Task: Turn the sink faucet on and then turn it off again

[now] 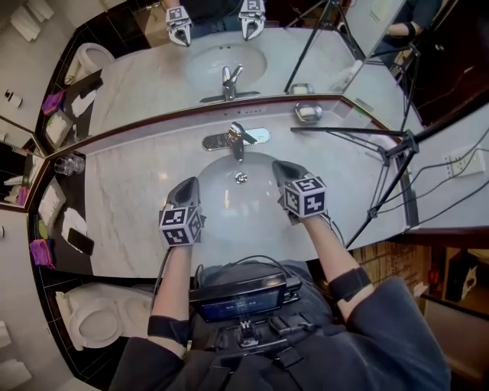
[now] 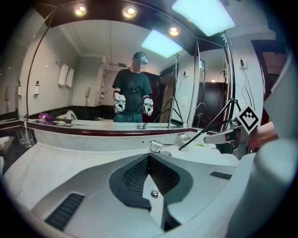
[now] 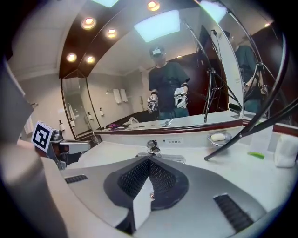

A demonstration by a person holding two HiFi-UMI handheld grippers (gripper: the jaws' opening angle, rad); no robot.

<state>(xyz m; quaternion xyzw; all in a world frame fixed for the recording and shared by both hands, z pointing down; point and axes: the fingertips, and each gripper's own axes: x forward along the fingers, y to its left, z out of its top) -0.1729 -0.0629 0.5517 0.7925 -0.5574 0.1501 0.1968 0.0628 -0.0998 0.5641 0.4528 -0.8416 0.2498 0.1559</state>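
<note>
Hovers grey left gripper point(image 1: 191, 185) and grey right gripper point(image 1: 280, 166), both pinched closed on nothing, over white oval basin point(image 1: 237, 214), short of chrome lever faucet point(image 1: 237, 137); likely next: reaching its handle.

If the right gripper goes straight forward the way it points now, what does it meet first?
Probably the faucet, in line just beyond the right gripper's shut fingers; depth is unclear.

A wide mirror point(image 1: 137, 84) fills the top of the head view above a pale marble counter point(image 1: 122, 198). A white toilet point(image 1: 95, 321) sits at lower left. Round ceiling lights point(image 2: 130, 11) glow along the top of the left gripper view.
</note>
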